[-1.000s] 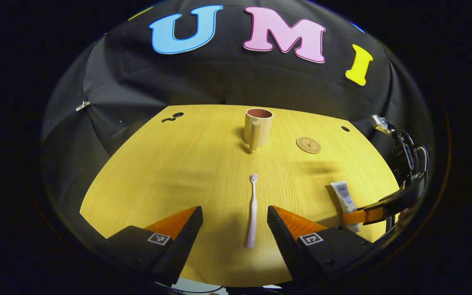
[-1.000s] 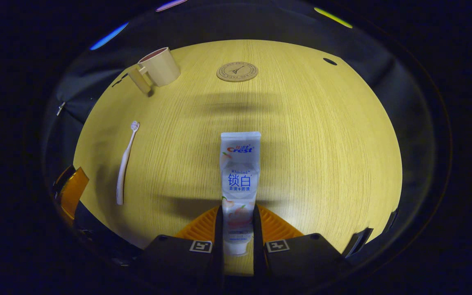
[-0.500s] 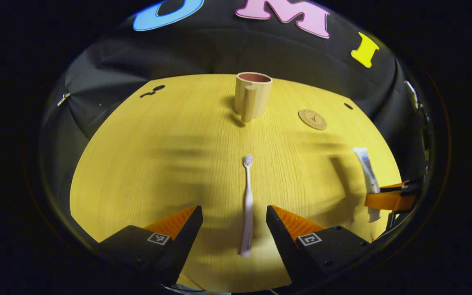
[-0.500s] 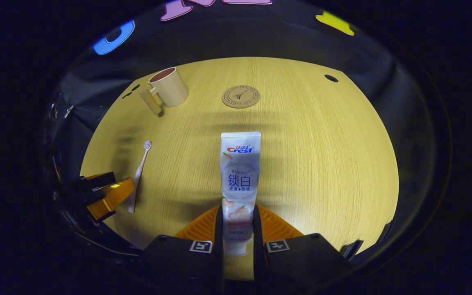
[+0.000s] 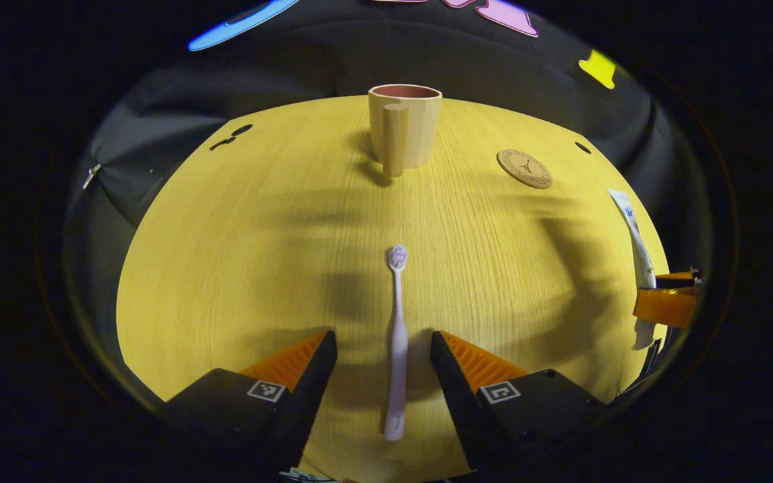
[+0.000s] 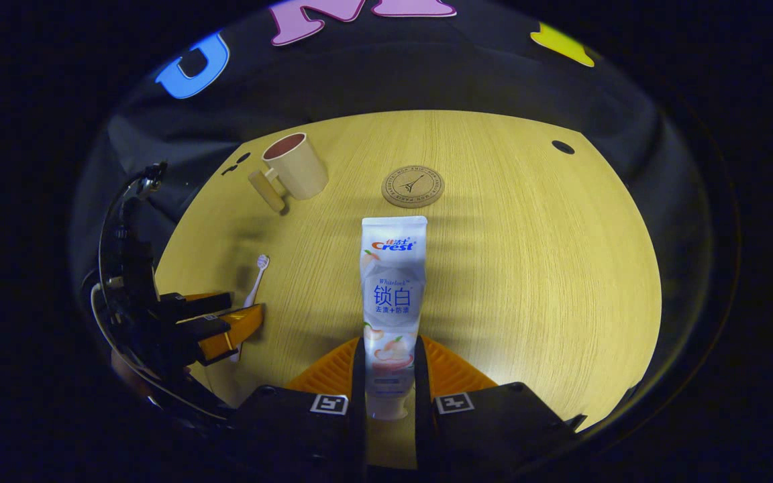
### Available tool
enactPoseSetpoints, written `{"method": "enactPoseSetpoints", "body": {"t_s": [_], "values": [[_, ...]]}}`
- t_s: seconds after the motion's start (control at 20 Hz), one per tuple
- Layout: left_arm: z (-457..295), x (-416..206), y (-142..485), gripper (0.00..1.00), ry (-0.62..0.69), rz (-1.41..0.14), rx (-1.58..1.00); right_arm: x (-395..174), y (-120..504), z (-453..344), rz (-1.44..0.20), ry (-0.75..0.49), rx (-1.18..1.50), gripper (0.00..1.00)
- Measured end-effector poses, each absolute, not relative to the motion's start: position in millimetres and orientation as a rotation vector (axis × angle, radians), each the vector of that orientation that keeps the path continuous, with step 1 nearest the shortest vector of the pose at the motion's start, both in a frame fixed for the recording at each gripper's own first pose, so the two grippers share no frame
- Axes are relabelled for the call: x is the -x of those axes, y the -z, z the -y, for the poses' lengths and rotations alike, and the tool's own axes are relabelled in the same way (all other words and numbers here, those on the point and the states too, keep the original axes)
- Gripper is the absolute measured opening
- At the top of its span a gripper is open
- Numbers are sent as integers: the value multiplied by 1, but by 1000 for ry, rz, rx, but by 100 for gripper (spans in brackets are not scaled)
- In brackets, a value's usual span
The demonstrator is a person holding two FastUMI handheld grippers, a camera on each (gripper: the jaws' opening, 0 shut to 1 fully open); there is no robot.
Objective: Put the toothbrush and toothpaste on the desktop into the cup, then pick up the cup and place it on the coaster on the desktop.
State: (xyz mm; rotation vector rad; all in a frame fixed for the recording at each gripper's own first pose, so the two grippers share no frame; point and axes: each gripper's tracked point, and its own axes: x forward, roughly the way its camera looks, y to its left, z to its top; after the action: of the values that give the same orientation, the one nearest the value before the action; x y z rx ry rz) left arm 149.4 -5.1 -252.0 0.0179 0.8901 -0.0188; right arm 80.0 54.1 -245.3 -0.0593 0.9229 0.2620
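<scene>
A white toothbrush (image 5: 396,335) lies on the yellow wooden desktop (image 5: 259,235), handle between the spread fingers of my left gripper (image 5: 383,345), which is open and touches nothing. My right gripper (image 6: 390,365) is shut on the cap end of a white toothpaste tube (image 6: 393,288), held above the desktop. That tube (image 5: 635,241) and right gripper (image 5: 665,302) also appear at the far right of the left gripper view. A beige cup (image 5: 405,124) with a handle stands at the back. The round coaster (image 5: 525,168) lies to its right. In the right gripper view the cup (image 6: 292,168), coaster (image 6: 413,186) and toothbrush (image 6: 255,282) are visible.
The left gripper (image 6: 215,325) and its cables sit at the lower left of the right gripper view. Small dark holes (image 5: 242,129) mark the desktop's back corners. Black cloth surrounds the table on all sides.
My left gripper has dropped lower and moved forward along the toothbrush, so its handle now lies between the fingers. My right gripper has risen, lifting the toothpaste off the desktop.
</scene>
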Motion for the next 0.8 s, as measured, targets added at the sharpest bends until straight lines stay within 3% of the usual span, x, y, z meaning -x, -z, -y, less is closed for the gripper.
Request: {"method": "enactPoseSetpoints", "body": {"t_s": [0.15, 0.3, 0.35, 0.45, 0.65, 0.8], "values": [[9, -148, 254, 83, 29, -959, -25, -87, 248, -59, -921, -288, 46, 32], [14, -148, 251, 54, 65, -1019, -59, -90, 245, -61, -913, -320, 48, 32], [15, -150, 251, 39, 69, -1029, -64, -92, 242, -62, -904, -331, 56, 32], [16, -152, 253, 21, 64, -1038, -61, -96, 237, -65, -889, -348, 63, 32], [15, -153, 252, 9, 49, -1034, -42, -116, 234, -78, -864, -358, 51, 32], [15, -153, 250, 7, 40, -1022, -43, -131, 216, -88, -824, -373, 63, 32]]}}
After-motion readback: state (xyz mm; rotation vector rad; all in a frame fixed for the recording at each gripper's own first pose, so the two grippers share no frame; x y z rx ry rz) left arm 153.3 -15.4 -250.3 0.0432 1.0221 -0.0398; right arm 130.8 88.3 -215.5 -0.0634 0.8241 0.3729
